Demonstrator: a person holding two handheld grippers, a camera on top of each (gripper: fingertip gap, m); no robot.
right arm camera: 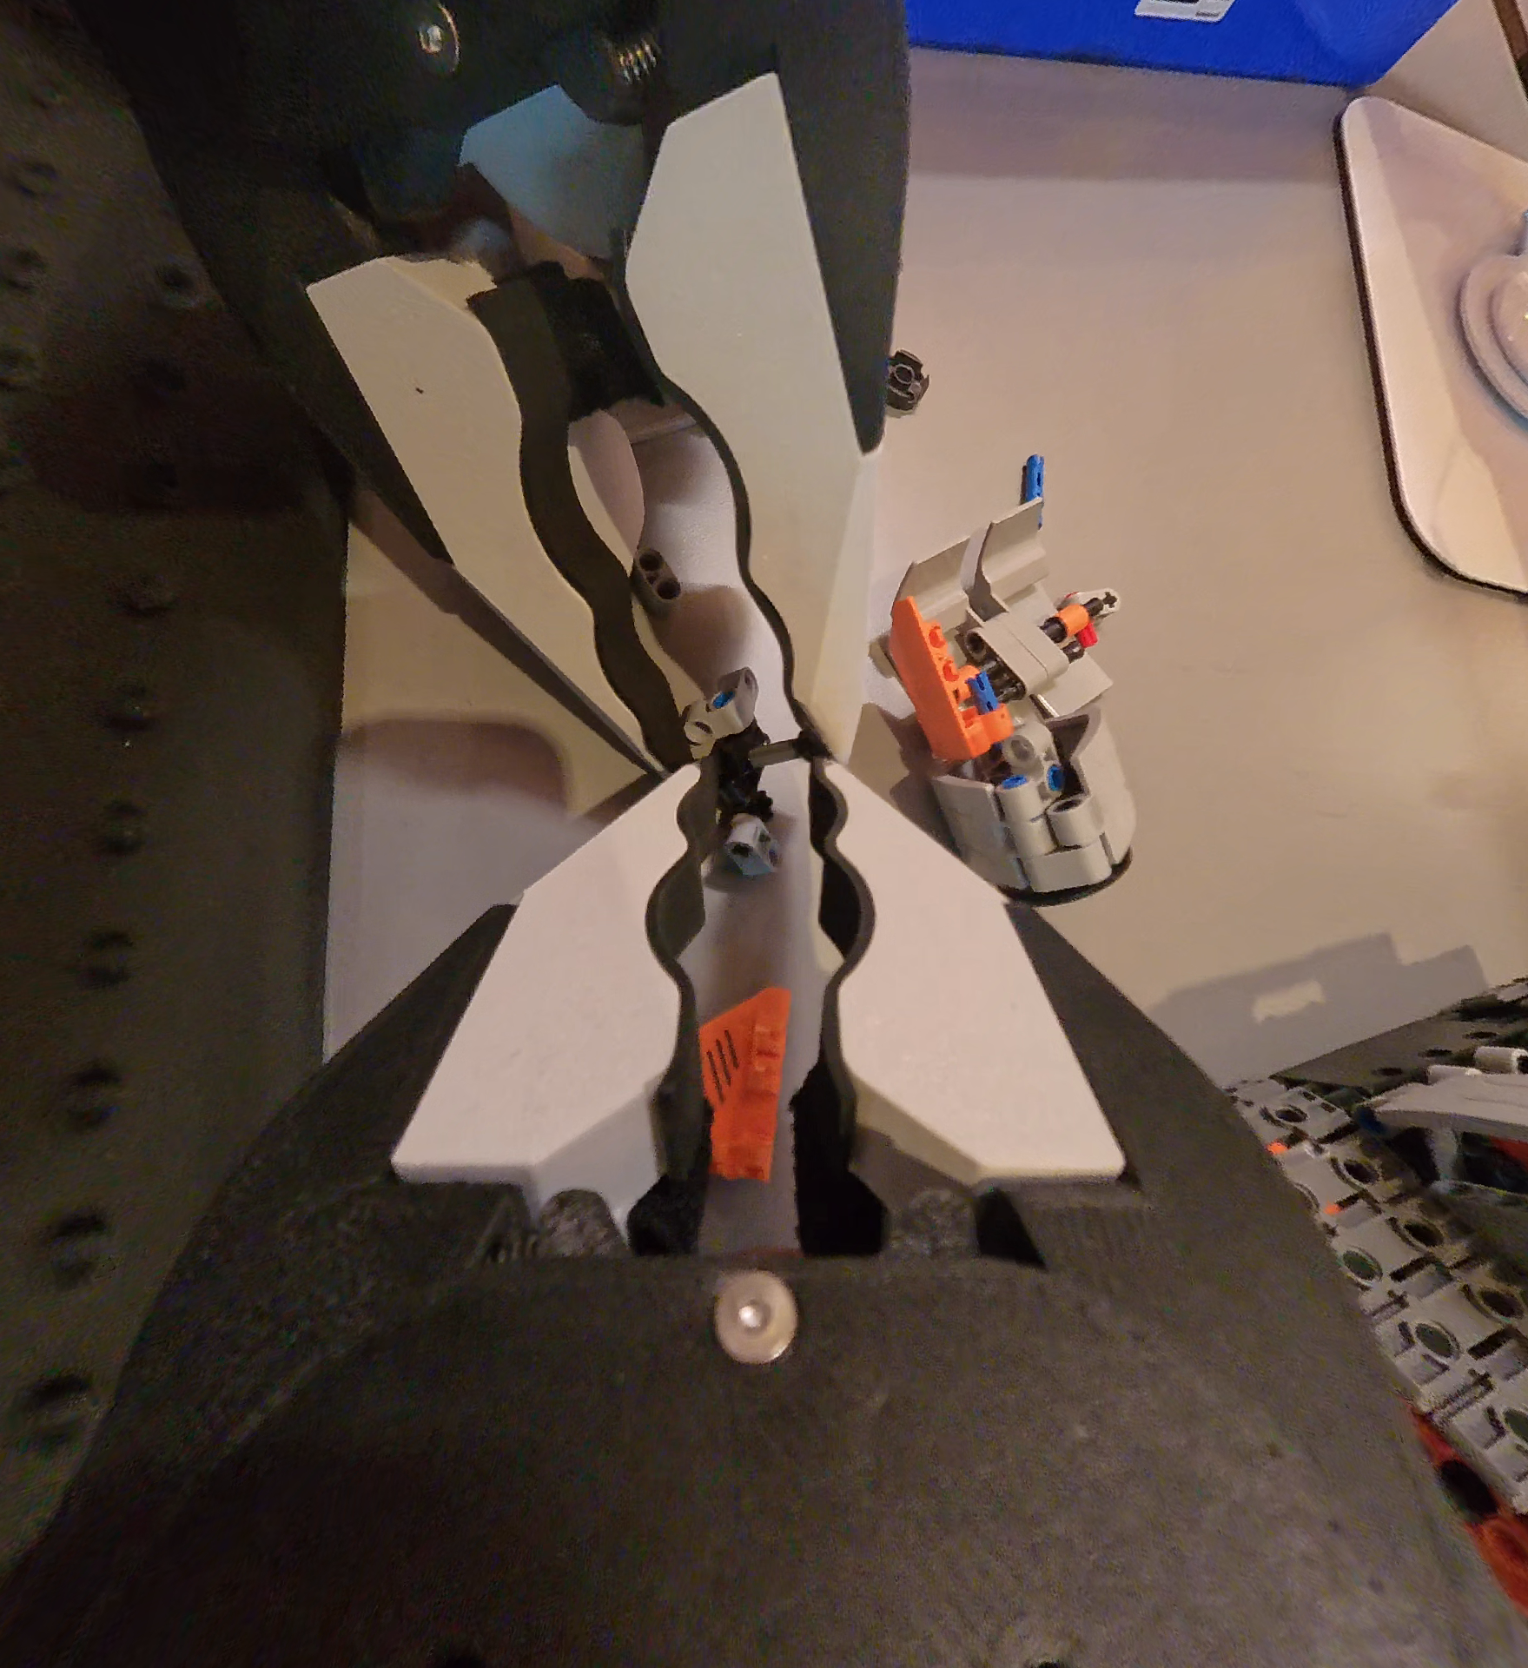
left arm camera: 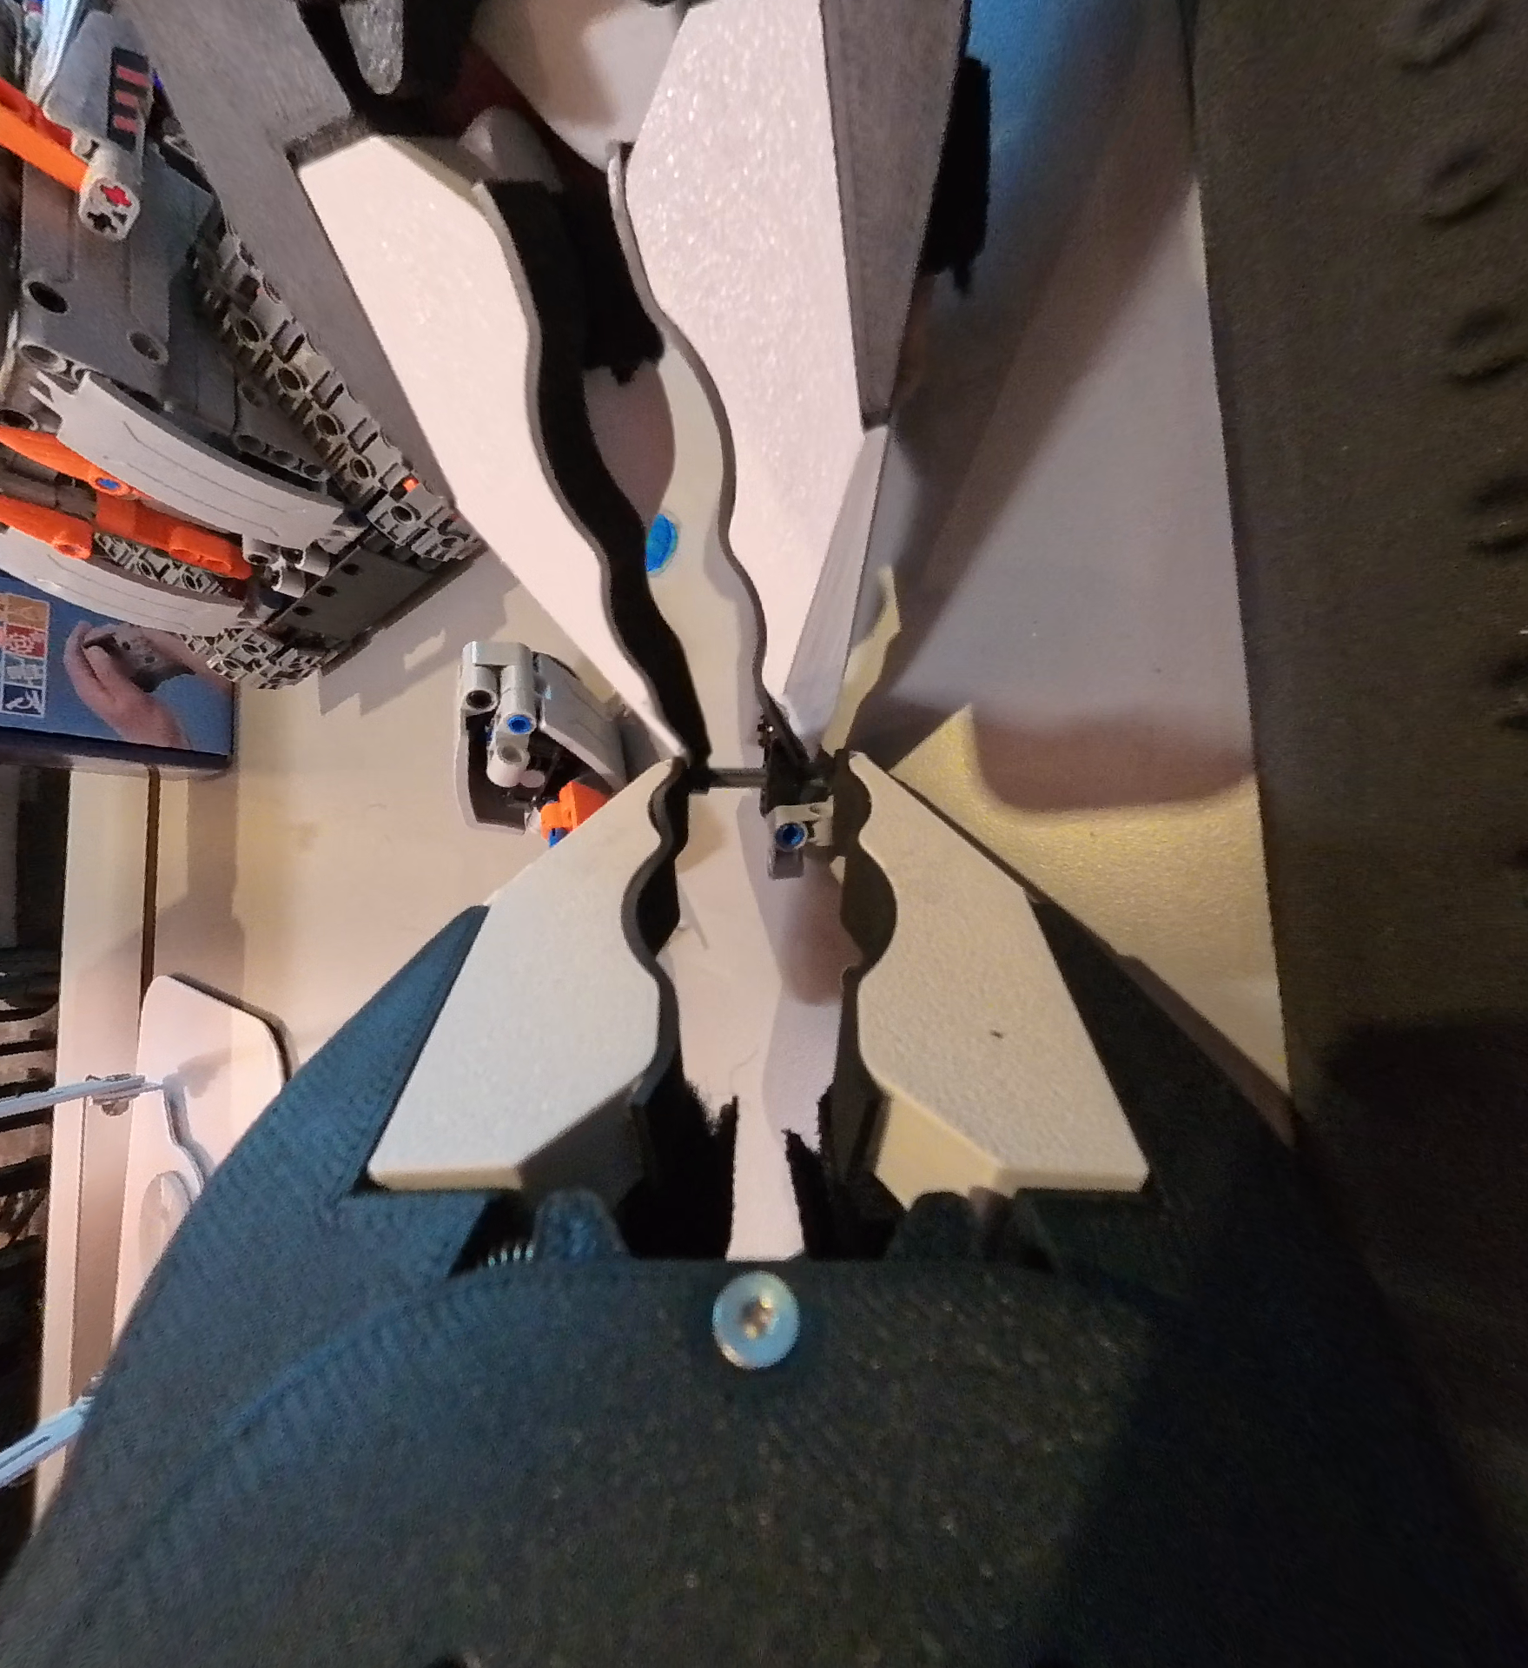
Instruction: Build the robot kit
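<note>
My two grippers meet tip to tip over a pale table. Between the tips is a small brick assembly (left arm camera: pixel 791 785): a black connector on a short axle with grey pieces carrying blue pins. It also shows in the right wrist view (right arm camera: pixel 737 781). My left gripper (left arm camera: pixel 764 765) is narrowed on it, axle end at one tip and connector at the other. My right gripper (right arm camera: pixel 758 763) is narrowed on the same assembly. The right gripper's fingers (left arm camera: pixel 742 271) come in from the top of the left view, and the left gripper's fingers (right arm camera: pixel 742 316) from the top of the right view.
An orange wedge piece (right arm camera: pixel 746 1083) lies on the table under my right gripper. A grey and orange sub-build (right arm camera: pixel 1004 722) stands beside the tips, also in the left view (left arm camera: pixel 534 722). A large grey model (left arm camera: pixel 155 406), a blue box (left arm camera: pixel 65 668), a white tray (right arm camera: pixel 1419 271) and a dark perforated panel (right arm camera: pixel 65 722) surround them. The tips of both grippers are at nearly the same place.
</note>
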